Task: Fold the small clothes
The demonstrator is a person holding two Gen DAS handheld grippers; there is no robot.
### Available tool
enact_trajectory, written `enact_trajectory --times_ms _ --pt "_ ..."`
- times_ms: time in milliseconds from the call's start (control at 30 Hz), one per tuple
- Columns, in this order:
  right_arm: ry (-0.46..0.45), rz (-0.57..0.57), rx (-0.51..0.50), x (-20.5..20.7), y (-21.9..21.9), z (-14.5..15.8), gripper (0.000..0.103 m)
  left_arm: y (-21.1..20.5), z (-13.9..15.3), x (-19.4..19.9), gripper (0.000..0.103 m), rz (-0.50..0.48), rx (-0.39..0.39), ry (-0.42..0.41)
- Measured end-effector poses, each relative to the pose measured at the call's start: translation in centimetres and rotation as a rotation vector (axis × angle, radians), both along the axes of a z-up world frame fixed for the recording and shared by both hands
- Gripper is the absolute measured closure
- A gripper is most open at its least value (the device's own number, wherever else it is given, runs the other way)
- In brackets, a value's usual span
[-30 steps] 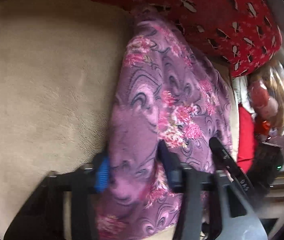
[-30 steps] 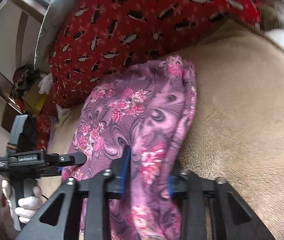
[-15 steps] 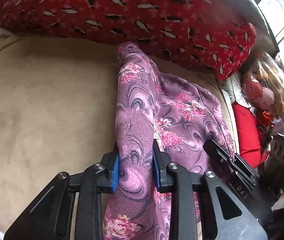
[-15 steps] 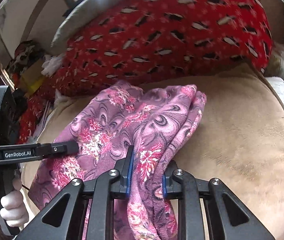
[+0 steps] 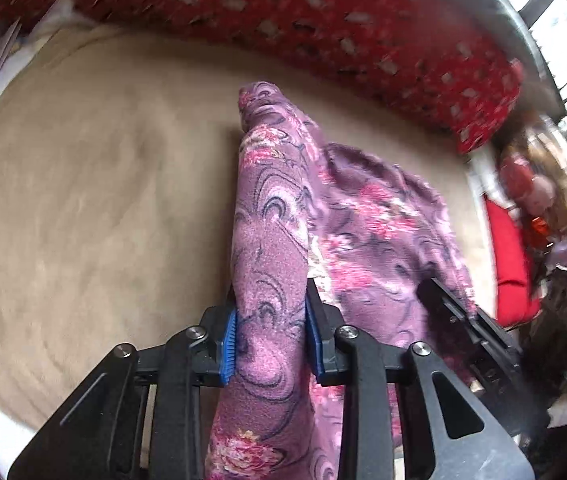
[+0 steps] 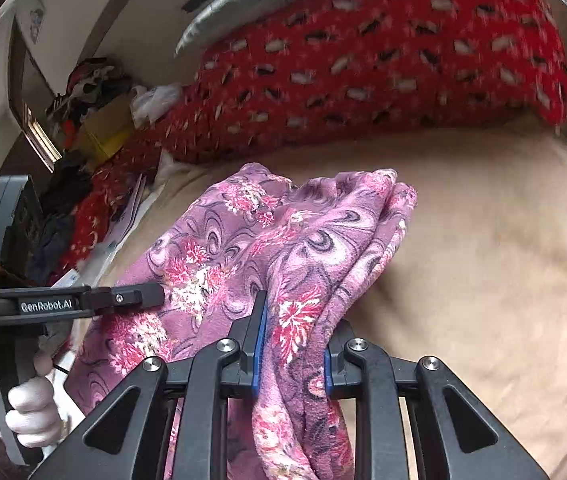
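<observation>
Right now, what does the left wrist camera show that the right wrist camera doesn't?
Only the left wrist view shows a doll with brown hair and a plain red cushion. Only the right wrist view shows the gloved hand holding the left gripper, plus a yellow box. Both show the purple floral garment clamped in both grippers, the right gripper, the beige blanket and the red patterned pillow.

One purple floral garment (image 5: 367,236) near the middle of the beige bed (image 5: 83,200). One red patterned blanket (image 6: 363,68) along its far edge. Two grippers: left (image 5: 271,340), right (image 6: 291,352), each clamping the garment.
</observation>
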State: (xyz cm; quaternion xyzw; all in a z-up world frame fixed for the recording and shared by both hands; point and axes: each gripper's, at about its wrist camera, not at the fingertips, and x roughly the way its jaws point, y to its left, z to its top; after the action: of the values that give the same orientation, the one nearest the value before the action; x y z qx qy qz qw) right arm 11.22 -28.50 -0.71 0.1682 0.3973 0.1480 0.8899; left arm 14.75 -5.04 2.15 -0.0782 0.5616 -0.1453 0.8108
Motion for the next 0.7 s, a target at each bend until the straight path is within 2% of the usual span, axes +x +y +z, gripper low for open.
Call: enact_trajectory --times_ms 67,100,133,167,233,300,367,433,533,633,667,700 --pt "0.07 -0.002 -0.001 -0.1 0.3 -2.1 0.081 0.6 -2.9 0.0 0.072 0.014 0.052 0.067" --pt "0.133 -0.008 -0.009 -0.1 0.3 -3.6 0.08 1.1 -4.0 0.1 0.067 0.019 0.056 0.105" --pt "0.196 -0.014 -0.012 0.0 0.1 -5.1 0.077 1.8 -4.5 0.0 0.065 0.026 0.021 0.117" --pt "0.21 -0.023 0.019 -0.5 -0.6 -5.8 0.073 2.4 -4.4 -0.1 0.063 0.033 -0.01 0.117" --pt "0.195 -0.054 0.072 -1.2 -2.1 -5.4 0.072 3.4 -3.2 -0.3 0.064 0.05 -0.049 0.088" --pt "0.166 -0.126 0.078 -1.4 -3.8 -4.2 0.069 3.4 -1.4 -0.1 0.065 0.063 -0.075 0.023" --pt "0.091 -0.169 0.076 -1.2 -4.7 -2.5 0.069 2.4 0.0 0.3 0.064 0.048 -0.081 -0.025" --pt "0.044 -0.14 0.085 0.1 -4.3 -1.3 0.069 0.3 1.1 1.3 0.059 0.006 -0.056 -0.073" --pt "0.011 -0.058 0.009 2.6 -1.9 -0.9 0.07 -3.0 1.0 3.3 0.056 -0.044 0.05 -0.133" --pt "-0.005 -0.01 -0.073 4.8 -0.6 -1.9 0.073 -4.9 -1.4 5.7 0.056 -0.062 0.149 -0.123" --pt "0.008 -0.012 -0.096 5.8 -0.7 -2.5 0.074 -5.1 -2.4 6.4 0.054 -0.056 0.184 -0.117" --pt "0.036 -0.028 -0.134 6.6 -0.5 -3.7 0.078 -5.3 -3.5 6.9 0.049 -0.048 0.23 -0.114"
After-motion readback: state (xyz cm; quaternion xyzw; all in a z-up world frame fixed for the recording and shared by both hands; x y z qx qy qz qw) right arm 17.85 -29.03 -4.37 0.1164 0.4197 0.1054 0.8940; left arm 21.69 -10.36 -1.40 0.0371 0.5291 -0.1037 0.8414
